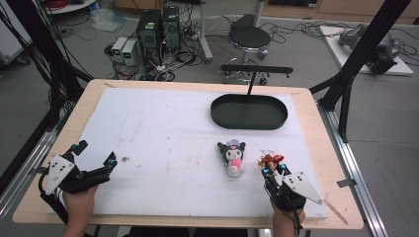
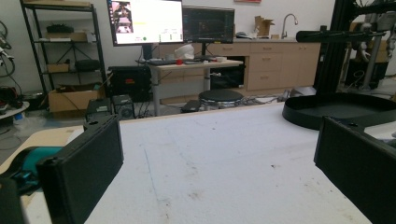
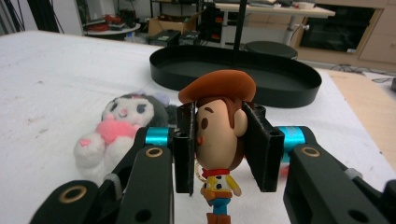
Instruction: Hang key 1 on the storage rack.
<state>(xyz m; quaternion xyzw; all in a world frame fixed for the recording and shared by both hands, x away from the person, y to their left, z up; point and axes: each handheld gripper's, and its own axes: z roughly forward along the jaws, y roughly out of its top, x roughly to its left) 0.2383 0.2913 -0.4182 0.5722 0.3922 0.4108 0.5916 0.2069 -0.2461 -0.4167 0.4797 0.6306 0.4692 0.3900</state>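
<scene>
Glossy smooth plastic cowboy figure [image 3: 219, 140], fuzzy cloth plush toy [image 3: 119, 128], matt black tray [image 3: 236, 74], wood-edged table [image 1: 316, 128]

lab | monitors [image 2: 170, 21] – desktop towers [image 1: 158, 29] – floor cables [image 1: 291, 27]

Left gripper [image 1: 96, 159]: black body, angular linkage arms, grey three-cornered plate on top with small dark dots, teal accent near one fingertip.
Left gripper, own view [image 2: 219, 172]: two broad, flat, rectangular black jaws with matte faces; a teal cylinder sits behind one of them.
Right gripper [image 1: 274, 169]: black body, grey three-cornered plate, blue accents at the tips, black cable trailing from the rear.
Right gripper, own view [image 3: 223, 145]: black linkage arms with brass-ringed pivot holes, shiny blue cylinders at the jaw mounts, ridged black jaw plates.
Hands [image 1: 78, 206]: bare, no sleeves visible.
</scene>
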